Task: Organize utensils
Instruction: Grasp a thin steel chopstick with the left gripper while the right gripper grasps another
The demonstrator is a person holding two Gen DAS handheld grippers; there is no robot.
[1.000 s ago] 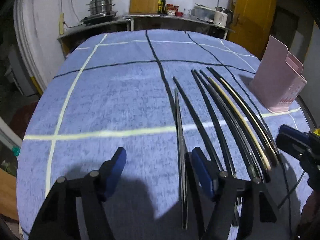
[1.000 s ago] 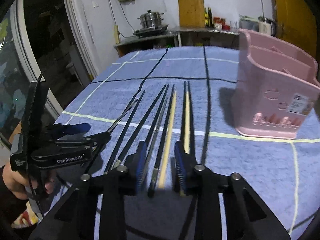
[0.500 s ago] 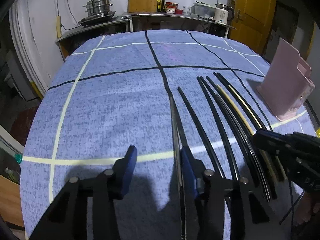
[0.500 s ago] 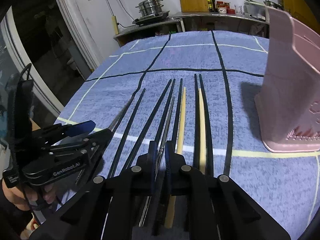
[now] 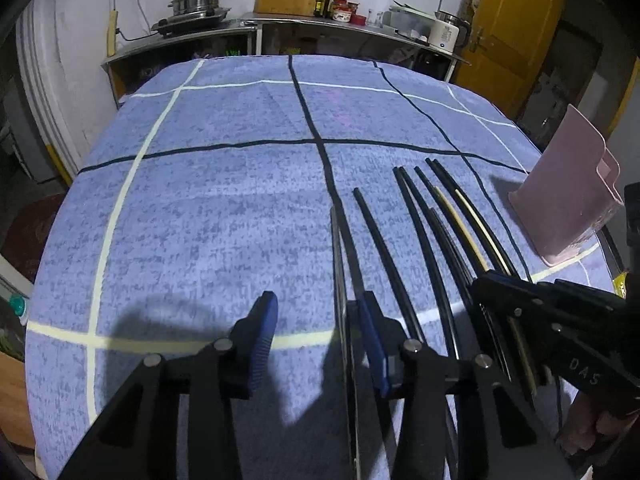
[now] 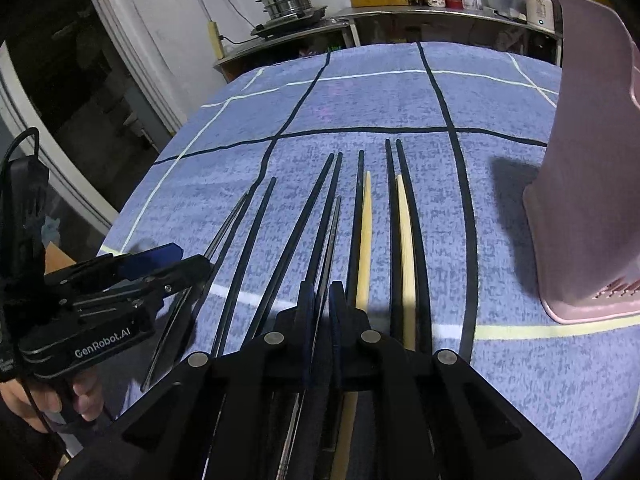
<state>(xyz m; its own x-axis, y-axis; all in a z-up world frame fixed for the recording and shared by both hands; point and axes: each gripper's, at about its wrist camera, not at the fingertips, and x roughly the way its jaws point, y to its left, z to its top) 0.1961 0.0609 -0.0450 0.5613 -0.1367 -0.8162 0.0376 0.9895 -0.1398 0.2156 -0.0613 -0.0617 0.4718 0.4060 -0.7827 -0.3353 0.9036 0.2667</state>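
Chopsticks, thin stiff slippery black sticks [image 6: 256, 240] near the desk's front edge, are demanding end grips: right tool [image 6: 320, 304] is pinching a grey metal stick [image 6: 330, 240], left tool [image 5: 316, 328] is standing half-open.

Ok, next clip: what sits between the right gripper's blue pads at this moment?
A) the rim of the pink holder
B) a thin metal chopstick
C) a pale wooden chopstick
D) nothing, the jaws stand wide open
B: in the right wrist view the right gripper has its jaws nearly together on the thin metal chopstick, while the pale wooden chopstick lies just outside it on the tablecloth.
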